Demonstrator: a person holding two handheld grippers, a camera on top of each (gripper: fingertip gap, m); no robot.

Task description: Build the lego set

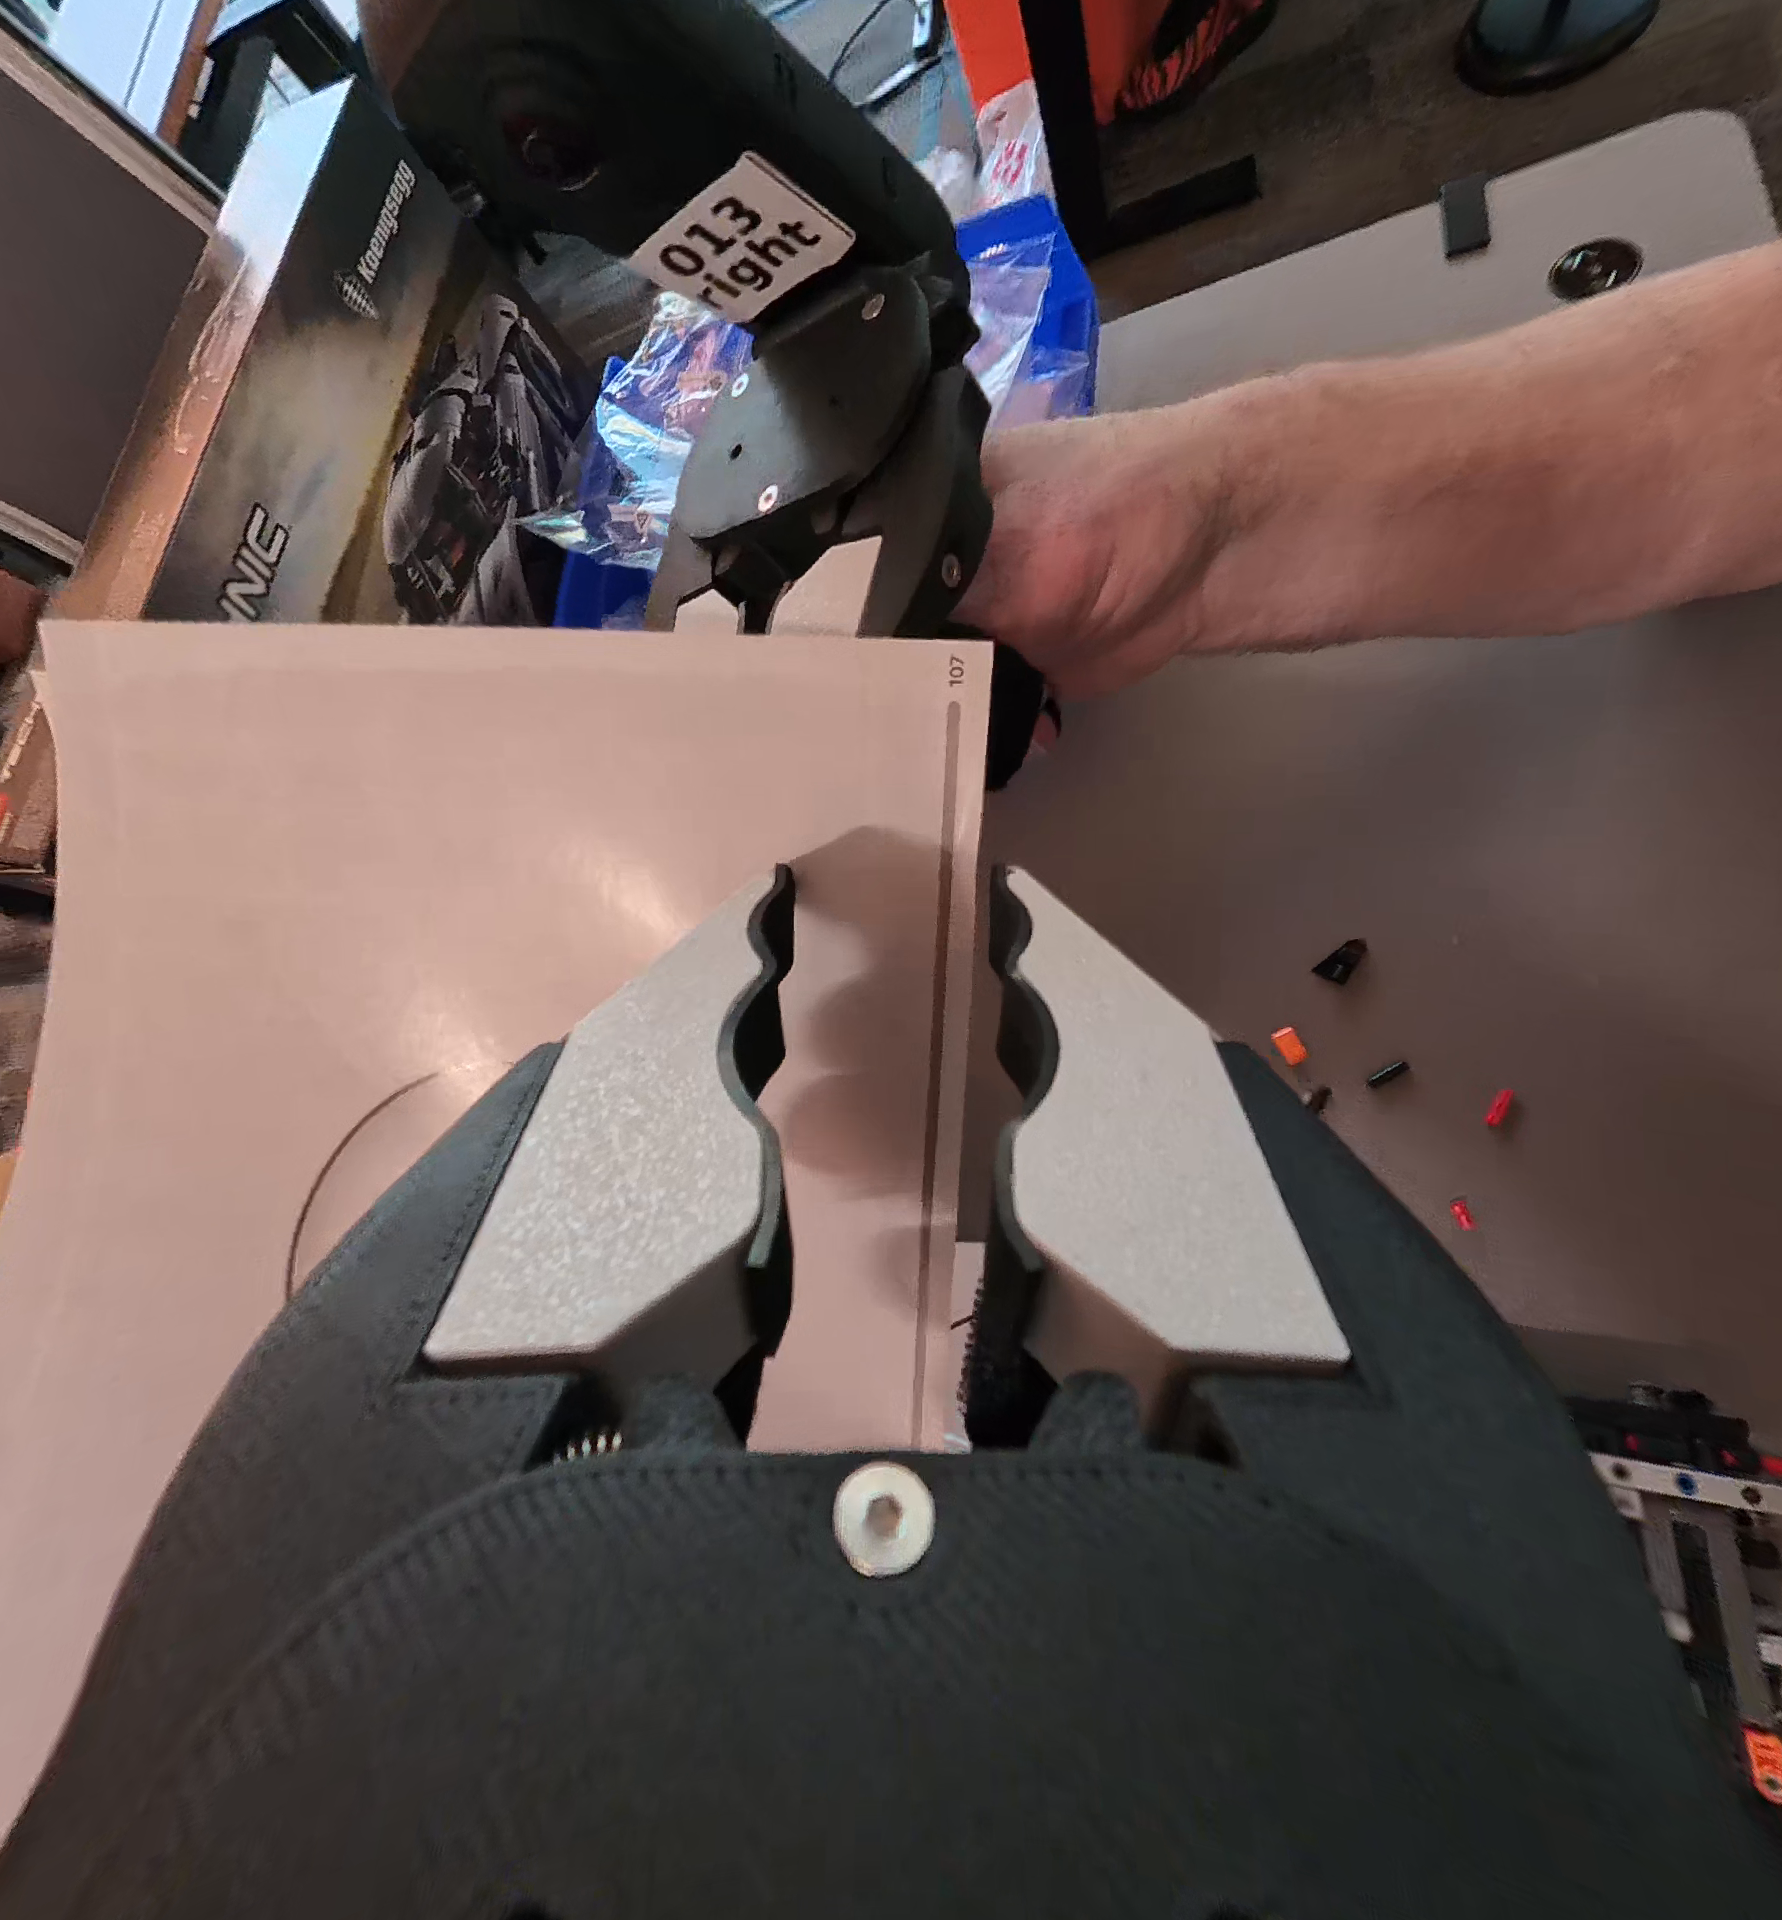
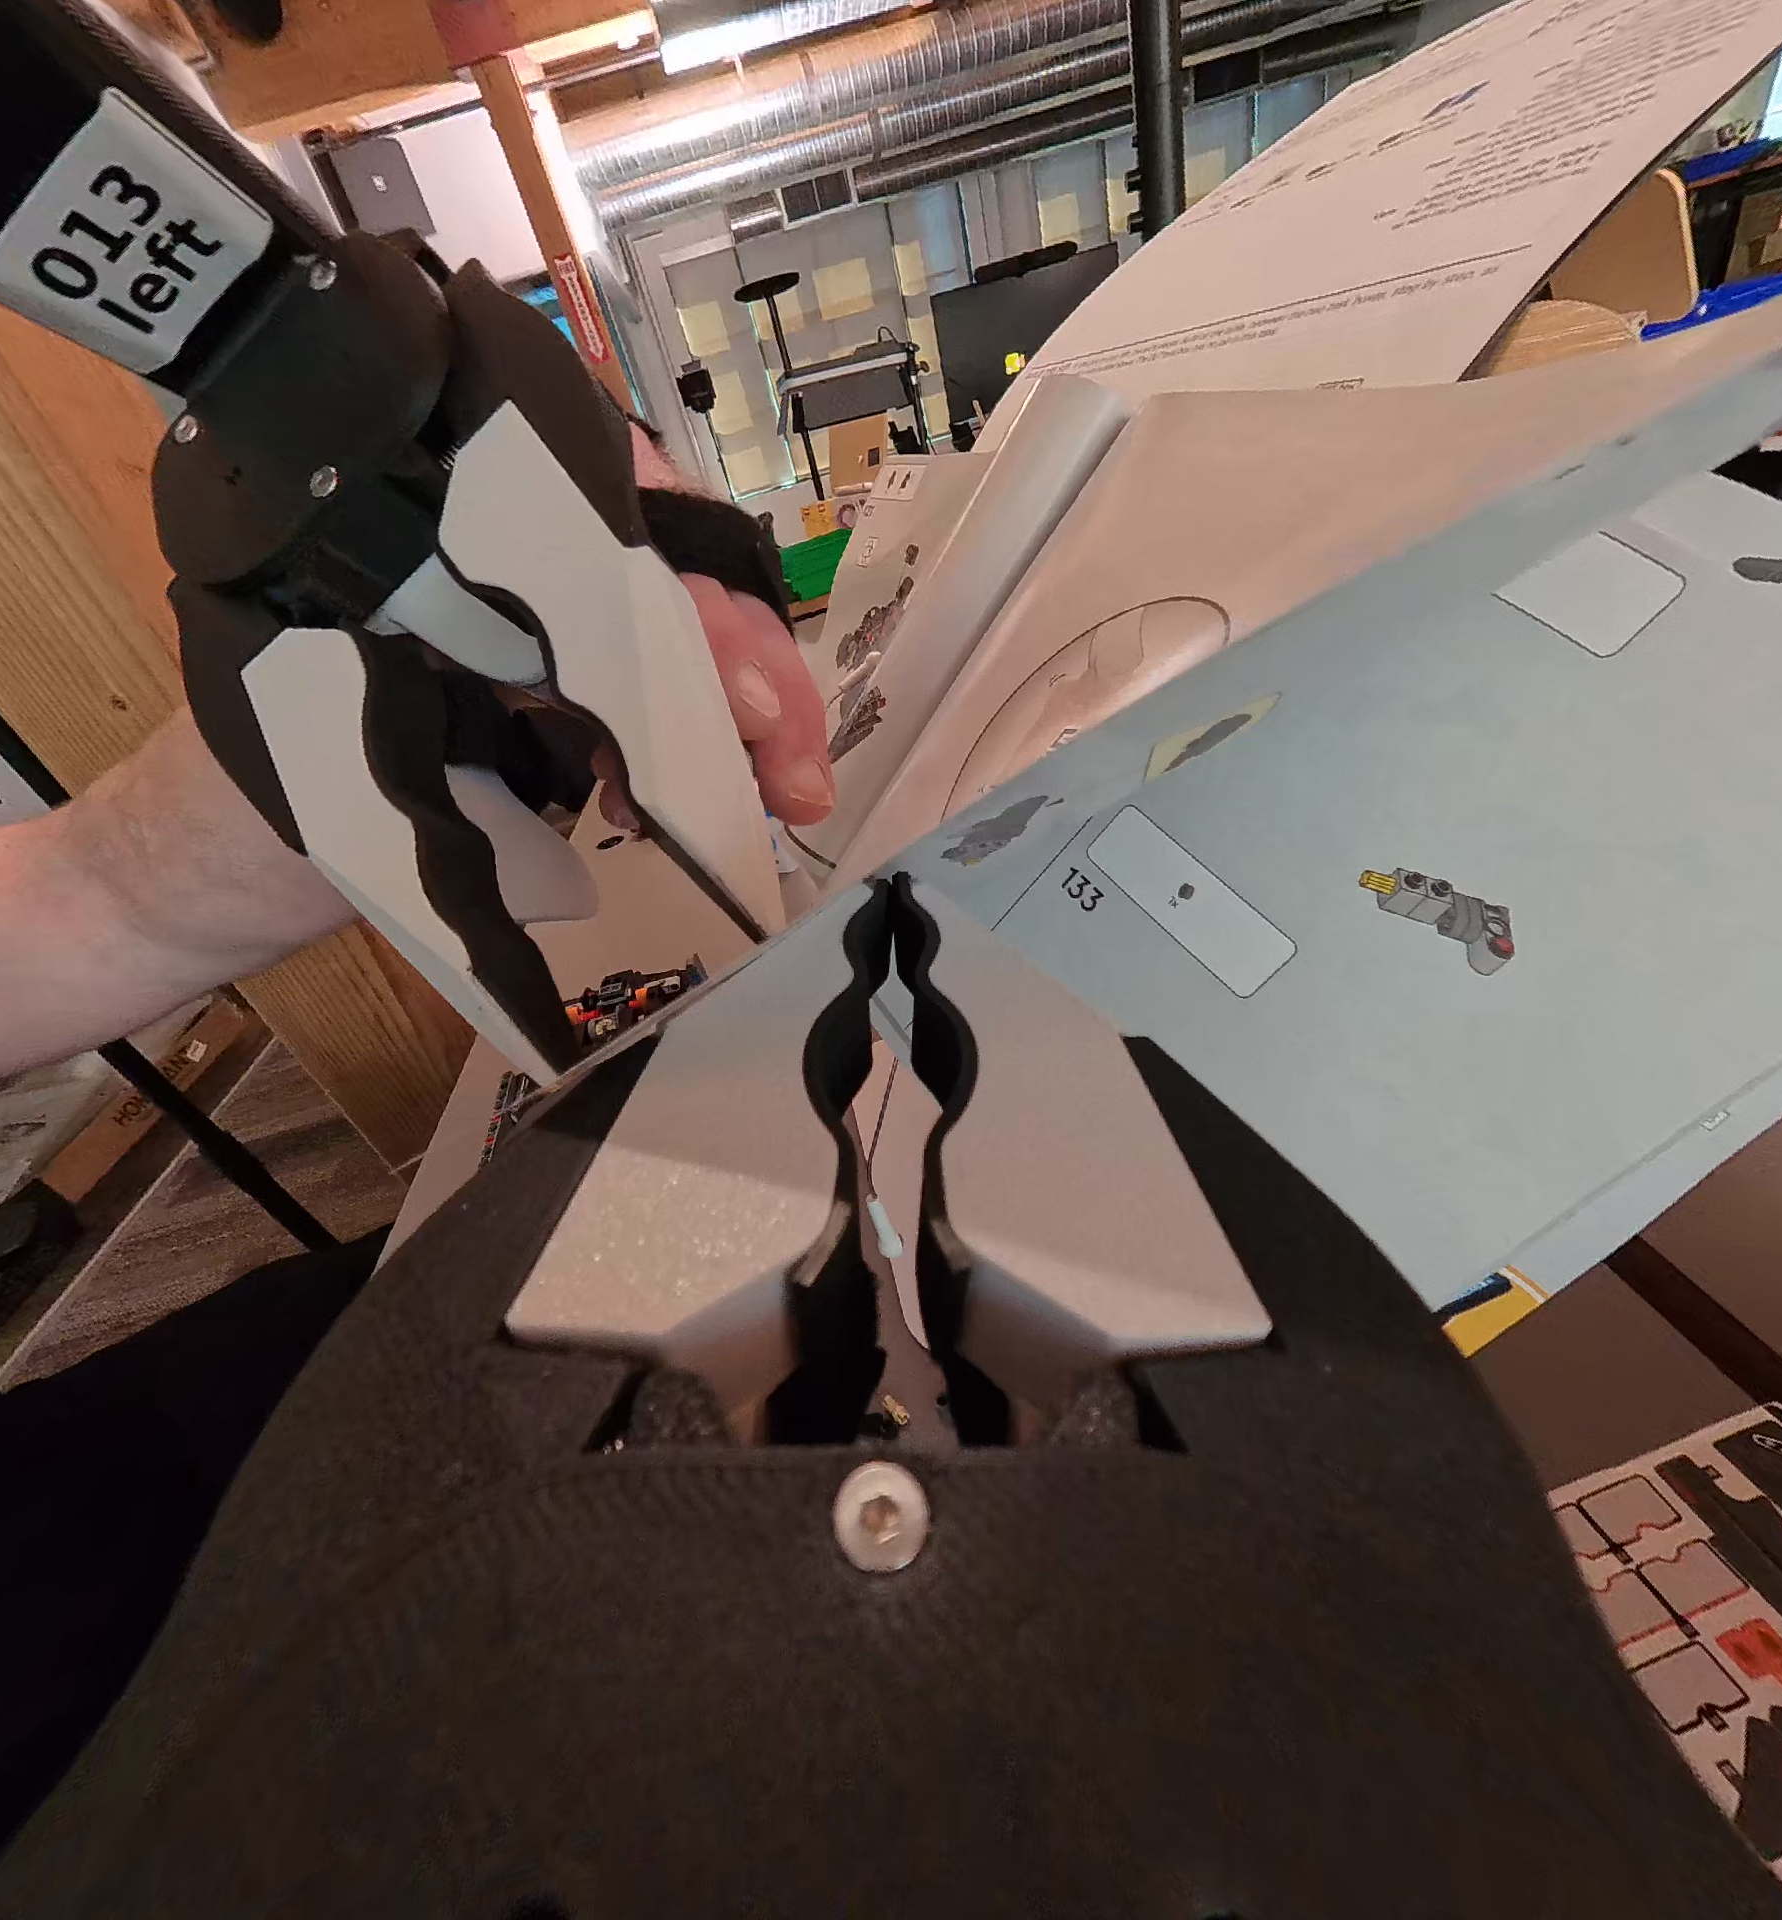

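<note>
The table [image 1: 1489, 831] carries an open instruction booklet [image 1: 451, 935] near its left edge; thin, floppy pages bow when lifted and likely tear unless held at the outer margin. The right gripper [image 2: 889, 883] pinches one page's edge. The left gripper [image 1: 892, 883] hovers spread over the page. Small loose lego pieces [image 1: 1386, 1070] lie rightward.

Blue plastic bin [image 1: 1032, 301] at the table's [image 1: 1489, 883] far edge; ducts [image 2: 866, 94] overhead.

Grey table [image 1: 1489, 831]; small loose pieces [image 1: 1386, 1070]; part-built model [image 1: 1718, 1558] at edge.
</note>
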